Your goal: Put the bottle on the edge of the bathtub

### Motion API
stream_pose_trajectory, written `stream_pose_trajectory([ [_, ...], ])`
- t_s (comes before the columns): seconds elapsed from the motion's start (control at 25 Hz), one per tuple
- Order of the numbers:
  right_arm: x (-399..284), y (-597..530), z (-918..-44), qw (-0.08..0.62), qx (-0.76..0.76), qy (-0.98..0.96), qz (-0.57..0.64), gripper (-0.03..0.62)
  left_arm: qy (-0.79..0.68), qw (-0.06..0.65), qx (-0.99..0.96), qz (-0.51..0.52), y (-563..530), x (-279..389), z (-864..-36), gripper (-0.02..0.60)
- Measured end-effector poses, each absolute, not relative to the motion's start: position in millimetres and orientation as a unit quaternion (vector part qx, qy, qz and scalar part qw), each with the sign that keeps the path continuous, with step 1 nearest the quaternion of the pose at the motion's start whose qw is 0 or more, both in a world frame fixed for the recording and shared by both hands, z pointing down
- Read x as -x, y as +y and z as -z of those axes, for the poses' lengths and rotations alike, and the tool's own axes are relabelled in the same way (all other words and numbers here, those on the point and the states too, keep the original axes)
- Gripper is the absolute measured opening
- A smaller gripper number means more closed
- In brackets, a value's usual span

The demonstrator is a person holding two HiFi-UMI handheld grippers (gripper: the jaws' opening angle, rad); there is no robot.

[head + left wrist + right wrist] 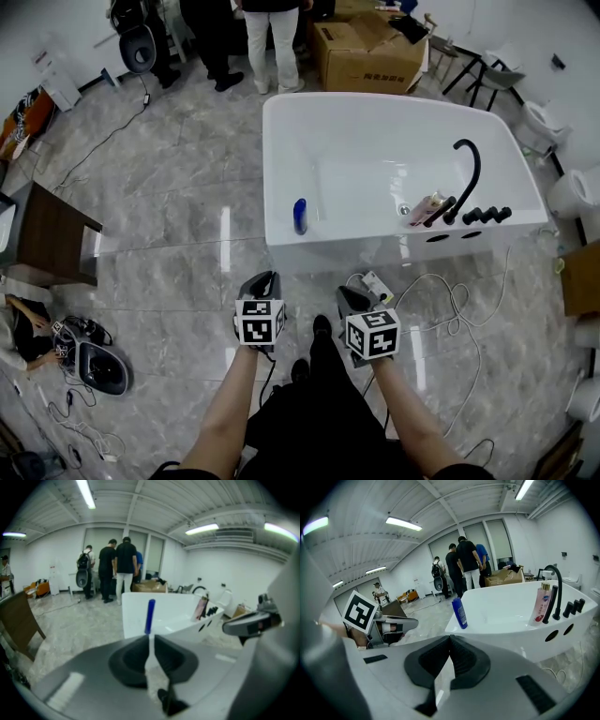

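Note:
A blue bottle [299,216] stands upright on the left part of the white bathtub's near rim [361,243]. It shows straight ahead in the left gripper view [149,616] and left of centre in the right gripper view [460,612]. A pink bottle [427,208] leans by the black faucet [469,178] on the right rim. Both grippers hover over the floor short of the tub. My left gripper [262,278] has only a thin slit between its pads [149,641] and holds nothing. My right gripper [361,286] is empty, its tips touching [450,639].
Several people [272,42] stand behind the tub beside a cardboard box [370,52]. A brown board [52,234] leans at the left. White cable [450,300] loops on the marble floor near the tub's right front. Toilets [567,192] line the right side.

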State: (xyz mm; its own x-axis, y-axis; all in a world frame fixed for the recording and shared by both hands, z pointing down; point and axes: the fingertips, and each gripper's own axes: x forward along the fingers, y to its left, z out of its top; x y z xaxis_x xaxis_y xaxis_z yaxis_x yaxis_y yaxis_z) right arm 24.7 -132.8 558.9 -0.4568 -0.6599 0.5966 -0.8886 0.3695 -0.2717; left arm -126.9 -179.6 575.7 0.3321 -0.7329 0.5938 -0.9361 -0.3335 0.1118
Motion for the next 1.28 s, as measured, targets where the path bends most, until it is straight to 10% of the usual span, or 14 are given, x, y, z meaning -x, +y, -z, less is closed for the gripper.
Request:
stream_pose_trajectory([
  [1.28,-2.1,-104.0,-519.4,0.171,-0.480,-0.824,-0.248,0.002,-0.563,0.200,-0.783,-0.176,-126.8,165.3,-519.6,0.009],
])
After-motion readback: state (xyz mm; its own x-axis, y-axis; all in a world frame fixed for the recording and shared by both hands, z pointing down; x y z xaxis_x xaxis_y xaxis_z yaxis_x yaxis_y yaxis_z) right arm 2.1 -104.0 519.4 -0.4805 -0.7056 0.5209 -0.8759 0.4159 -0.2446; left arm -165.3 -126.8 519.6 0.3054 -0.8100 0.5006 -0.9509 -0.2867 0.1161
